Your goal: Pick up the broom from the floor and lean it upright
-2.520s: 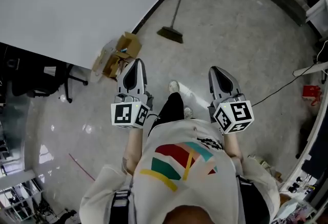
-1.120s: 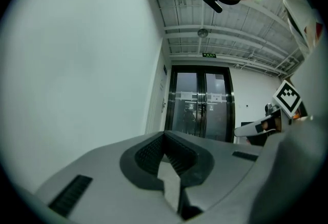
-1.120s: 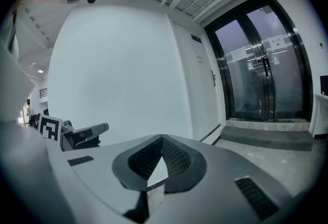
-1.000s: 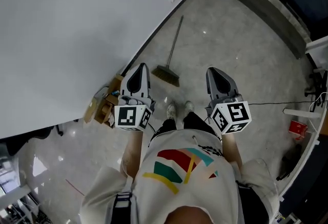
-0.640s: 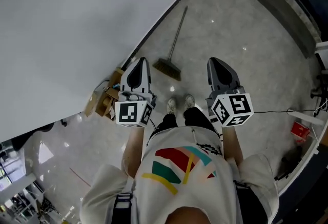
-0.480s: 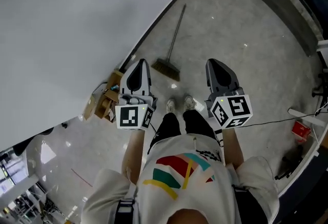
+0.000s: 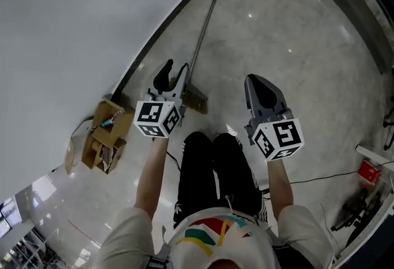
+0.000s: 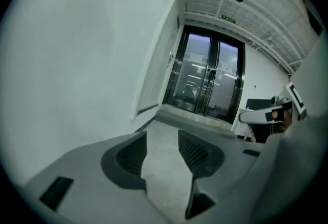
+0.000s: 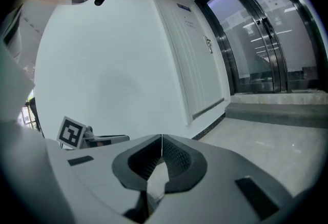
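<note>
The broom lies flat on the grey floor in the head view, its thin handle (image 7: pixel 203 34) running up along the wall's base and its straw head (image 7: pixel 196 101) nearest me. My left gripper (image 7: pixel 175 69) hovers just left of the lower handle, above the broom head. Its jaws are opening, and in the left gripper view (image 8: pixel 161 136) only bare floor shows between them. My right gripper (image 7: pixel 255 82) is shut and empty, well to the right of the broom; its tips meet in the right gripper view (image 9: pixel 162 138). Neither gripper view shows the broom.
A white wall (image 7: pixel 74 15) runs along the left. An open cardboard box (image 7: pixel 104 138) sits at its base. My black-clad legs (image 7: pixel 215 163) are crouched below the grippers. A cable (image 7: pixel 320 175) and a red object (image 7: pixel 368 170) lie at the right. Glass doors (image 8: pixel 210 82) stand ahead.
I have crouched and both grippers have sunk towards the floor. The left gripper has gone from shut to open beside the broom handle. The broom looks larger and closer.
</note>
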`<act>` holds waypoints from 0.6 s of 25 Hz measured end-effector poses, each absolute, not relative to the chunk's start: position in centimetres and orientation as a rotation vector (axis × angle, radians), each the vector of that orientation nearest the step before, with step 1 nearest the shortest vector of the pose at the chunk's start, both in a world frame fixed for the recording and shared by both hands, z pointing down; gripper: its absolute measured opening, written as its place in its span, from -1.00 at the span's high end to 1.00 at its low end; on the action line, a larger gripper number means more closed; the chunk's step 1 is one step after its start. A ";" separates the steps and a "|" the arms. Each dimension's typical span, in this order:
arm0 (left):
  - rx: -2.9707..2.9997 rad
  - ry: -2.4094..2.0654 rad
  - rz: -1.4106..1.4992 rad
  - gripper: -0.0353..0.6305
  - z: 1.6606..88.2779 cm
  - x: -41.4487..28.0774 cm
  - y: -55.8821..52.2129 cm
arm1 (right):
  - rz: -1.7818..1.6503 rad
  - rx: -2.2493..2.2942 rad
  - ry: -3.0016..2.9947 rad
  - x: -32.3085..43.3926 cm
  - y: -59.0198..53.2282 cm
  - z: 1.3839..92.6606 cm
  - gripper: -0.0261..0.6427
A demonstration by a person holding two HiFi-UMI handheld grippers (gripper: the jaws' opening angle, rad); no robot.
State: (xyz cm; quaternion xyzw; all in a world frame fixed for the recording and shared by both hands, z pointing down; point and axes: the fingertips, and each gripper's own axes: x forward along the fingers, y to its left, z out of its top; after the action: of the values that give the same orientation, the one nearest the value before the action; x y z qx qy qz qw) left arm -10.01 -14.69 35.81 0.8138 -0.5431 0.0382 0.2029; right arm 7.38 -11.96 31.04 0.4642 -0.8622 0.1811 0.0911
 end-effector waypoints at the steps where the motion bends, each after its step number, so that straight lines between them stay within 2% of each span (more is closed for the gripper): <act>1: 2.263 -1.505 0.125 0.22 40.3 -9.9 -15.8 | 0.533 1.376 -2.558 7.6 -12.5 35.0 0.89; 7: 2.281 -1.534 0.181 0.21 59.4 -11.1 -20.8 | 0.543 1.400 -2.587 8.5 -15.5 53.6 0.89; 15: 2.234 -1.412 0.447 0.09 79.6 -9.3 -25.8 | 0.586 1.413 -2.549 10.1 -14.9 67.3 0.89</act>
State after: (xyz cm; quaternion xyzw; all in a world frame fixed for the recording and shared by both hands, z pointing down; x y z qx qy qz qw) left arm -9.26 -25.81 79.56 0.8114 -0.5128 0.1623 0.2288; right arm 10.14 -14.87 67.29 0.4736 -0.8544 0.1965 0.0843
